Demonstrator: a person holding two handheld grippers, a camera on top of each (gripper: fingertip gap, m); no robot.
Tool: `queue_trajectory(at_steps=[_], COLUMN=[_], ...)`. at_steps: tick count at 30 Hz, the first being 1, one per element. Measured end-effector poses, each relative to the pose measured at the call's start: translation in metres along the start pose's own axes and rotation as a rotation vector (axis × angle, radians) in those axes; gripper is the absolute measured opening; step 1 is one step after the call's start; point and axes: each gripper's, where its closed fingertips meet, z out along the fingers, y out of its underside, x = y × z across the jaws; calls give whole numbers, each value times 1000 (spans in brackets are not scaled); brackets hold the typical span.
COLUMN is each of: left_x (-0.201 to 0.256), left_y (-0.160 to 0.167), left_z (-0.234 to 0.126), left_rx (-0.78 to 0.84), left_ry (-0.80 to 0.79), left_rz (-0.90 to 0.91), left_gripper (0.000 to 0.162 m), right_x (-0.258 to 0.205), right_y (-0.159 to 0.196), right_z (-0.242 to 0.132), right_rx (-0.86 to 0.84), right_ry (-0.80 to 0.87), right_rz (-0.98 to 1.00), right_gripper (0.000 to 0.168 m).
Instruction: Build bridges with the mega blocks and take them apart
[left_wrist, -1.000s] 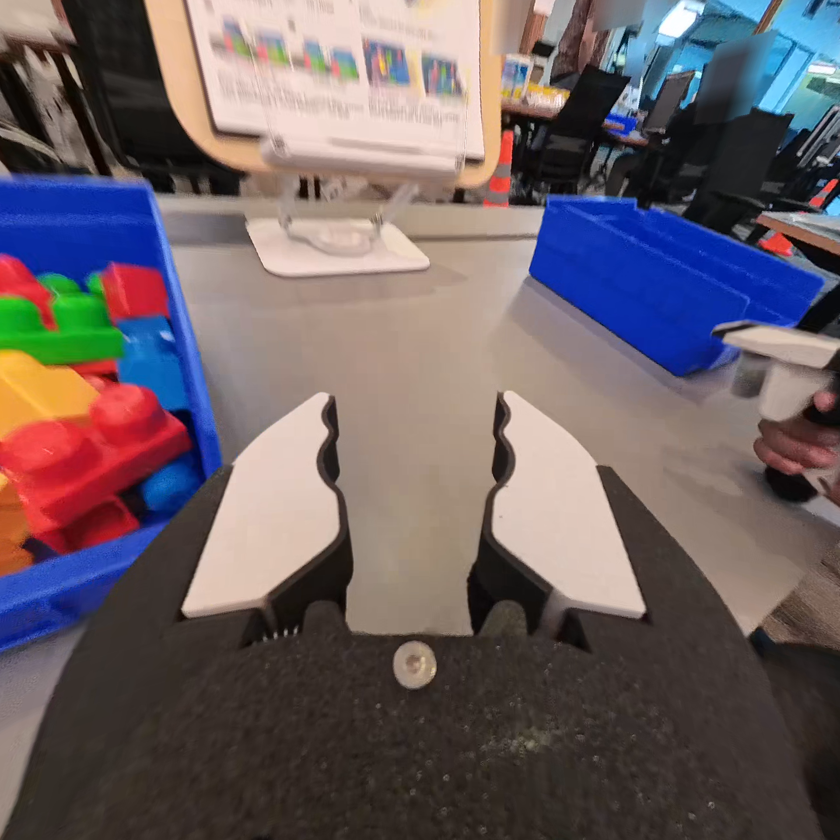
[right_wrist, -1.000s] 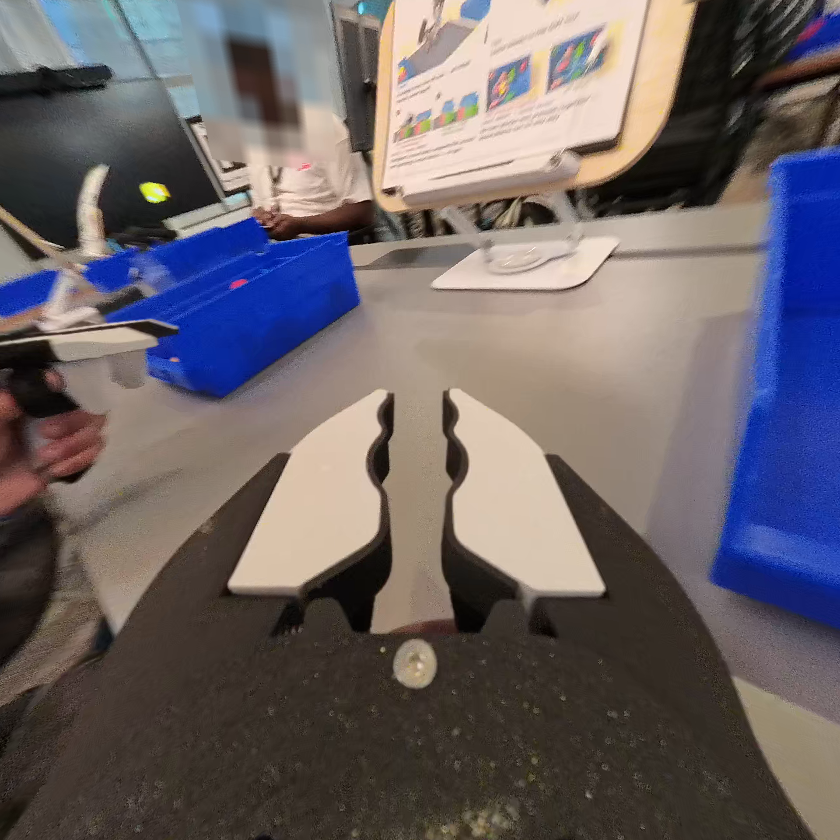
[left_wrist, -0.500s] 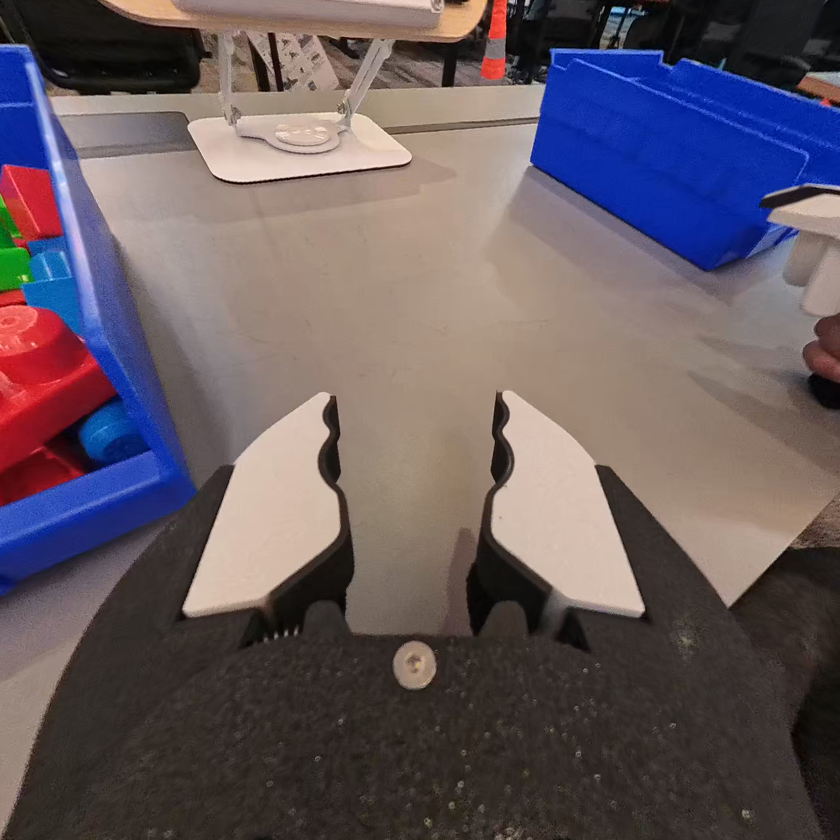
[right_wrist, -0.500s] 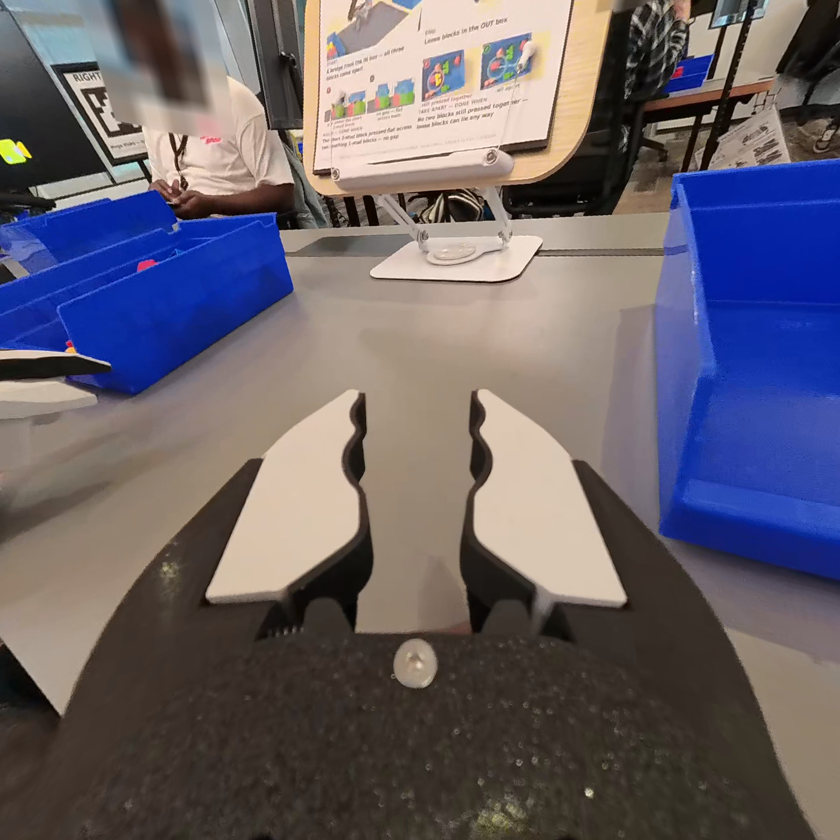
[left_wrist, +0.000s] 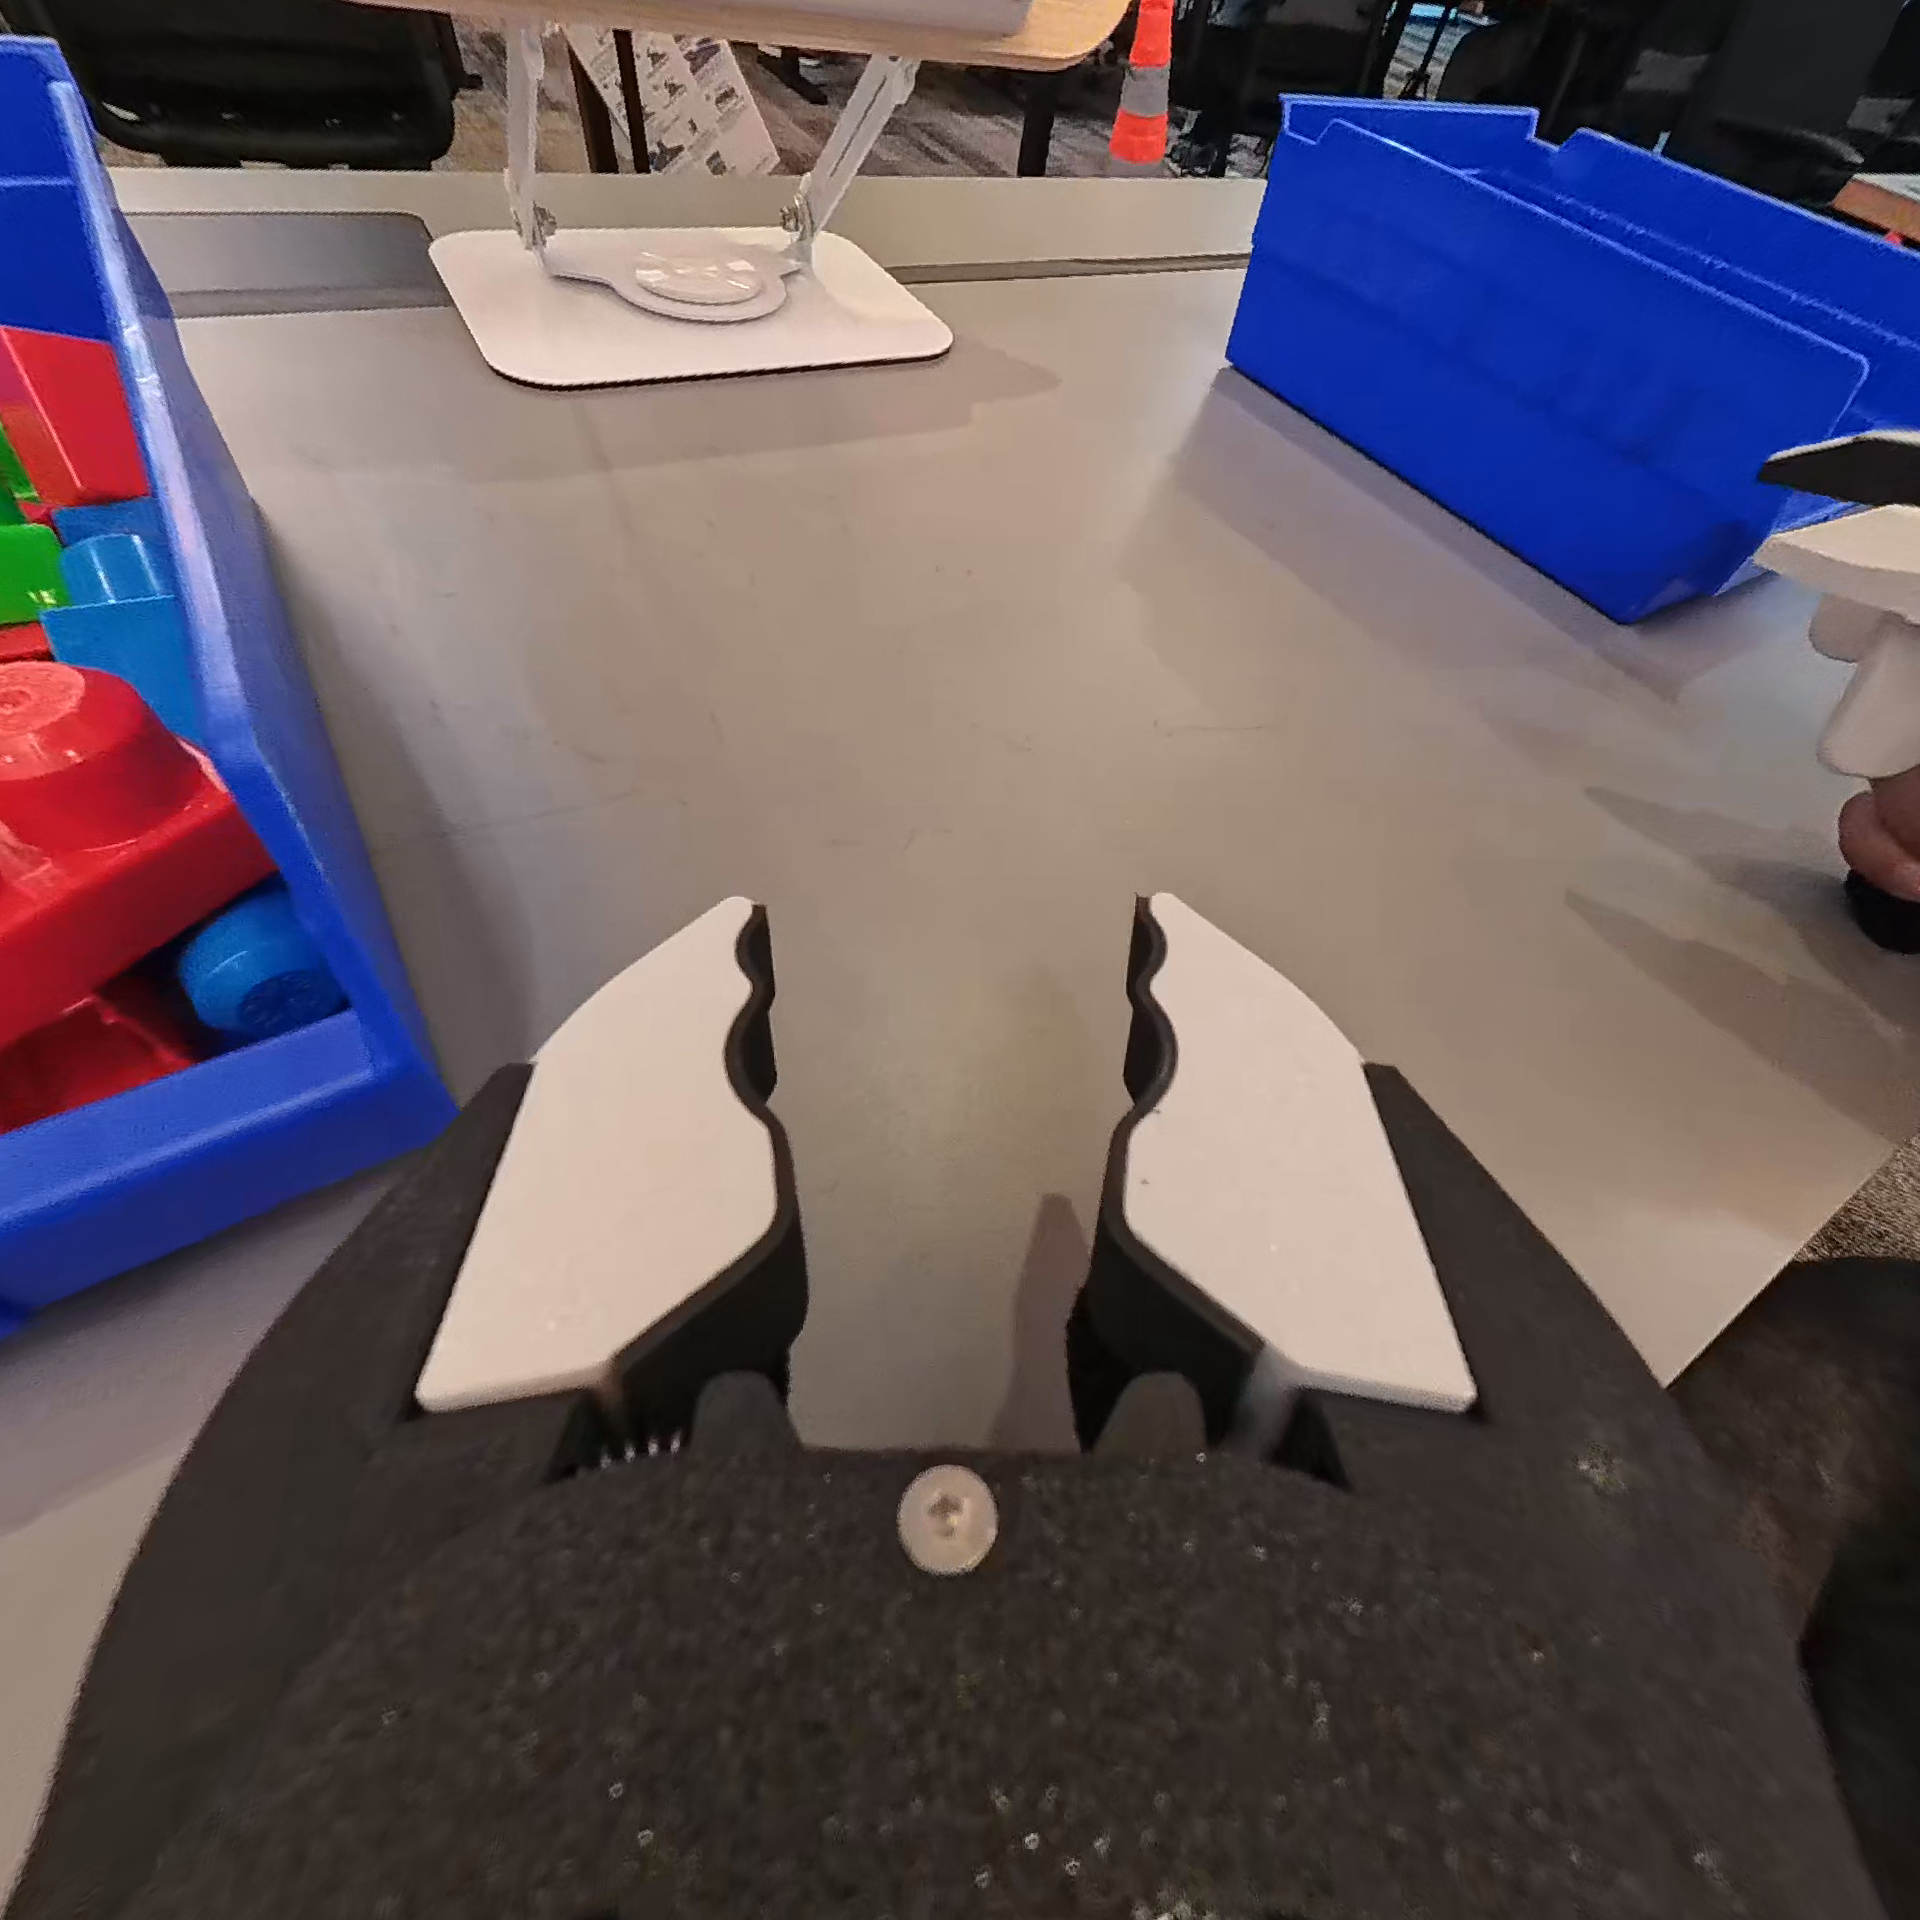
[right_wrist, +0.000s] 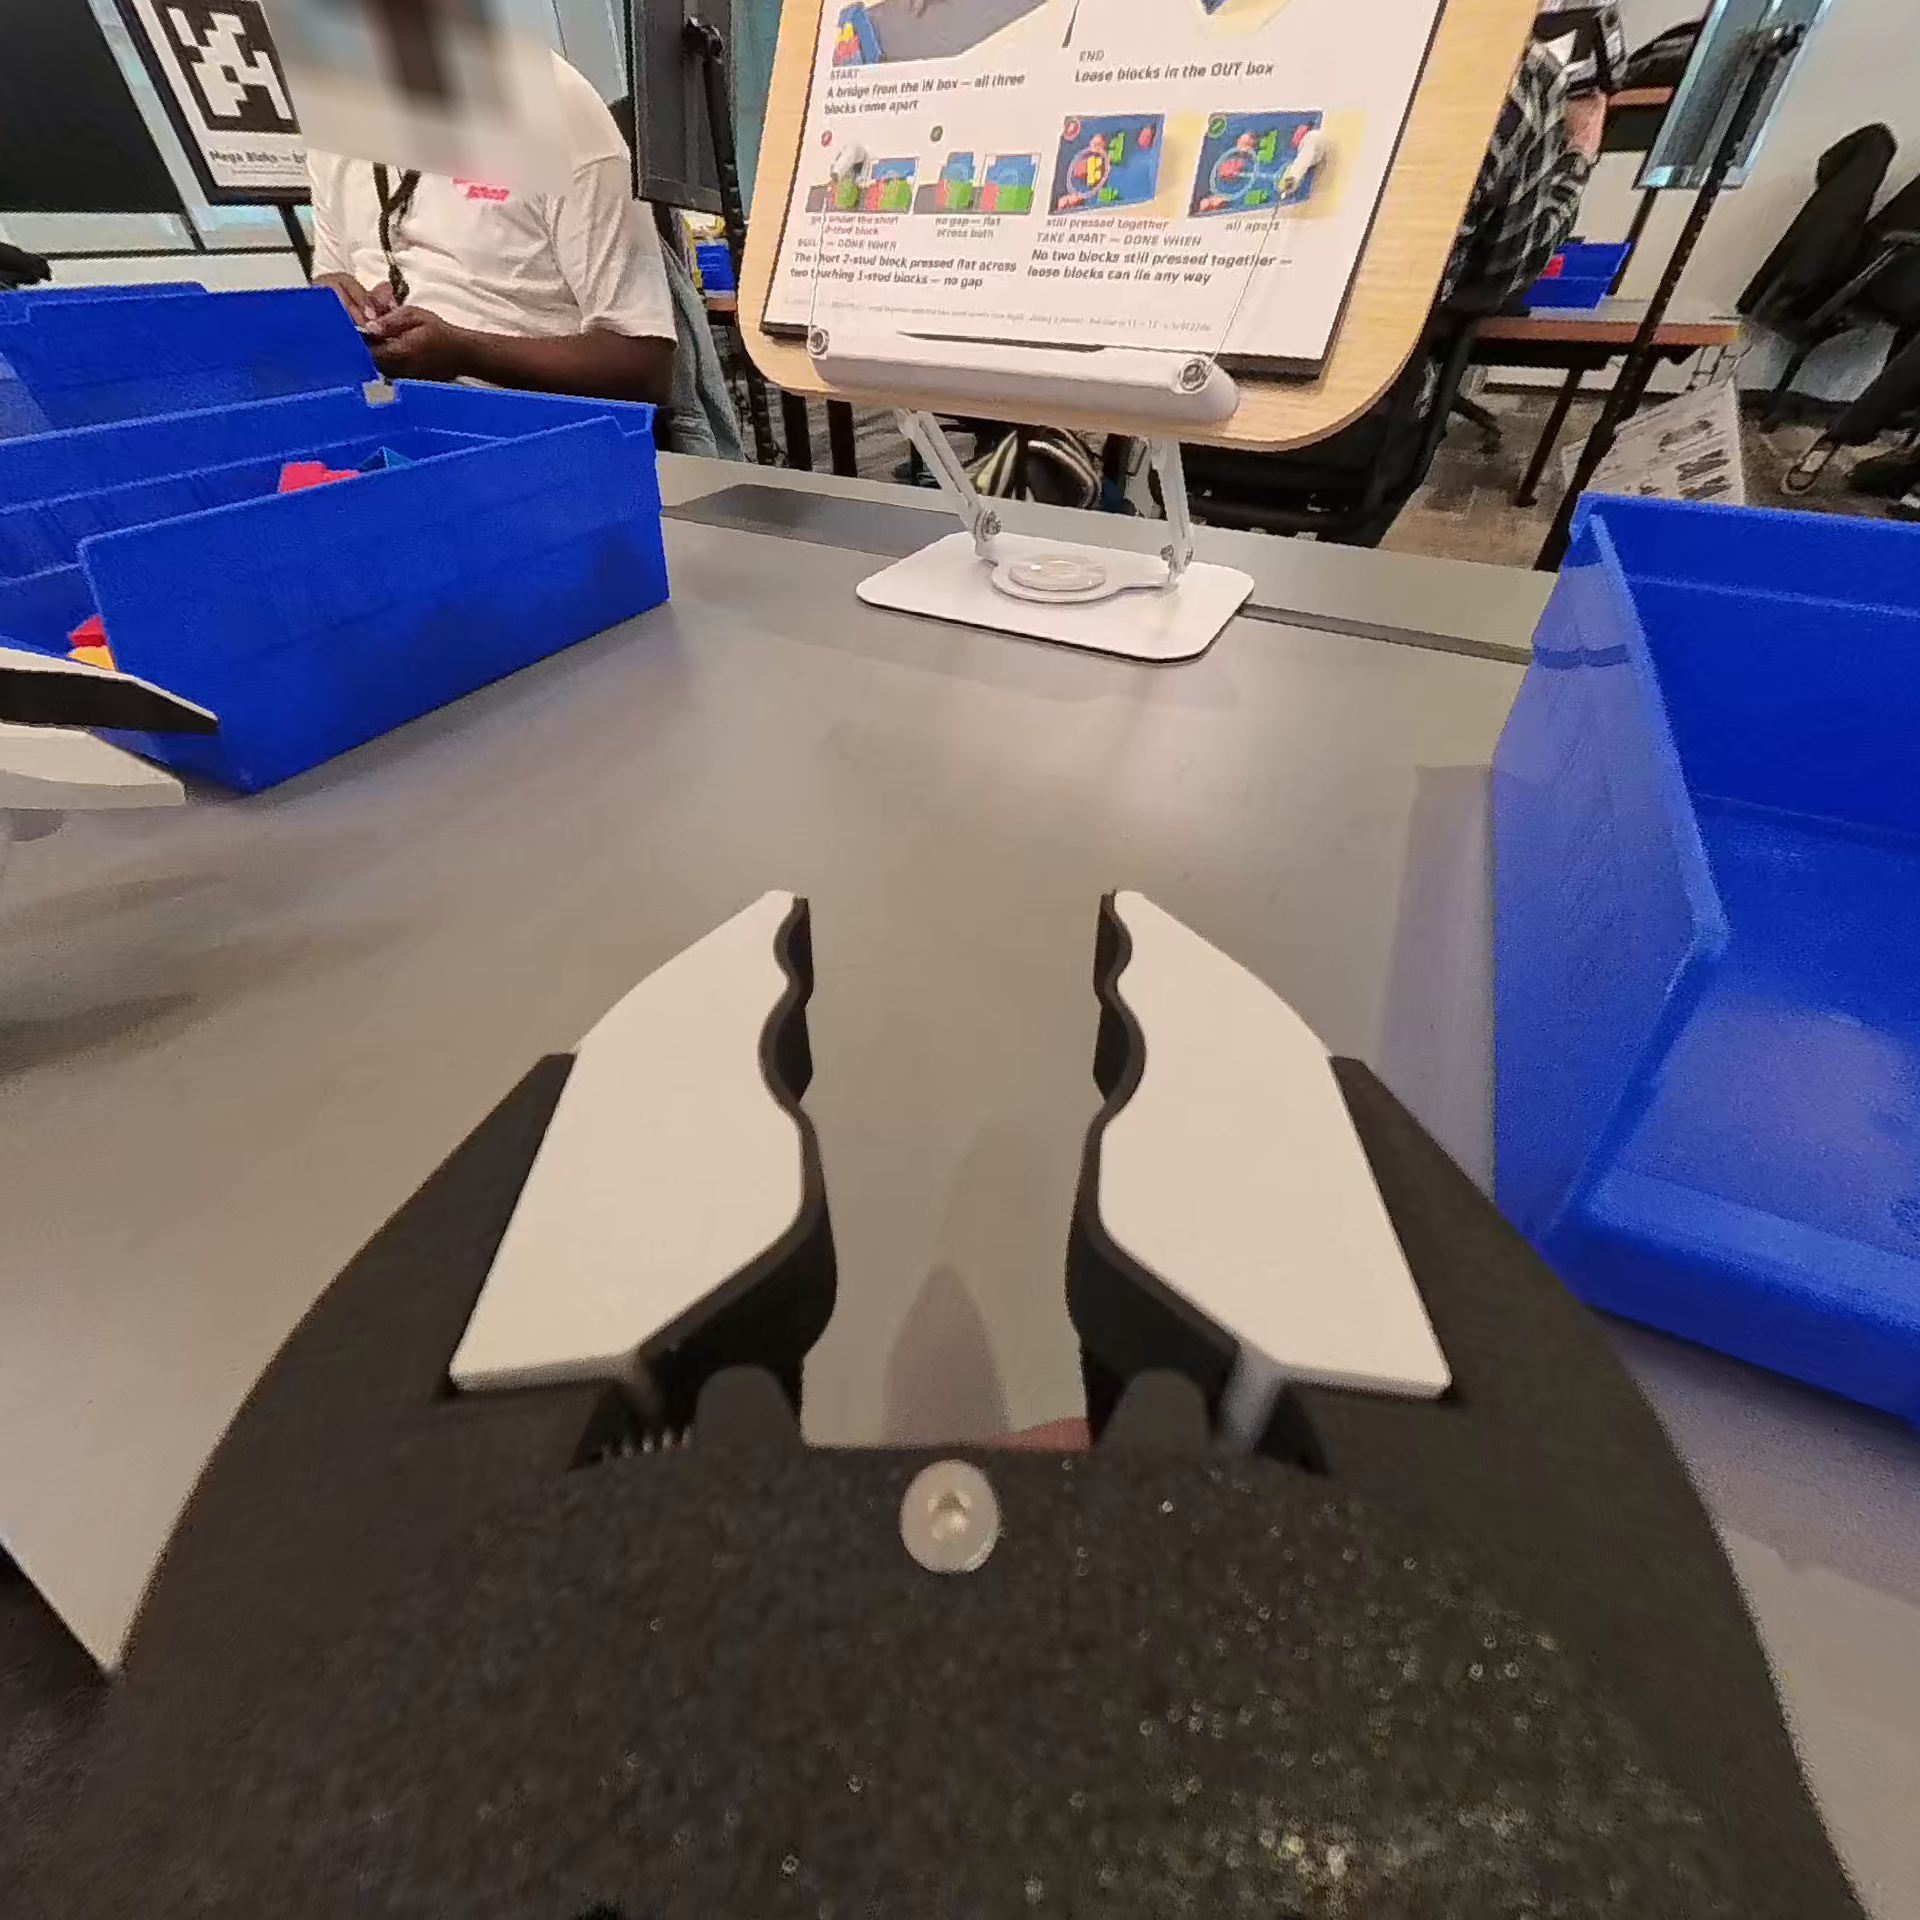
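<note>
The smooth grey desk (left_wrist: 935, 675) carries everything, its middle bare between two bins. Along its left edge sits a blue plastic bin (left_wrist: 260, 831) heaped with chunky plastic mega blocks (left_wrist: 94, 810) in red, blue and green, with a little yellow showing in the right wrist view — all loose in the bin, none on the desk surface. Toward the right edge stands a second blue plastic bin (right_wrist: 1704, 935), whose visible floor is plain blue. At the far edge, a white flat-based stand (right_wrist: 1060, 592) props up a pale wooden board with a printed instruction sheet (right_wrist: 1081, 177); a person in a white shirt (right_wrist: 488, 239) sits beyond the desk's far left corner. The left black-and-white two-finger gripper (left_wrist: 951, 914) hangs low over the desk near its front edge, just beside the block bin, fingers spread wide with nothing between them. The right black-and-white two-finger gripper (right_wrist: 951, 909) hovers near the second bin — fingers parted nearly as wide, likewise gripping nothing.
</note>
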Motion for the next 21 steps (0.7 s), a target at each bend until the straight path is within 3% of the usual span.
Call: queue_trajectory(at_steps=[5,11,16,21], left_x=[3,-80,-137,-174], left_y=[-23,-42,-41,-4], left_z=[-25,-63,-43,-18], left_rx=[-9,-269,-466,-683], left_ry=[51,-122,-83,-30], left_rz=[-4,281,411,418], left_gripper=[66,62,57,61], right_x=[1,2,0,0], right_y=[-2,-7,-2,-1], right_z=[-1,-7,-3,-4], right_rx=[13,28,7,7], right_ry=[-18,-46,-51,-55], right_rz=[32,7,-39,-29], right_gripper=[50,48,48,46])
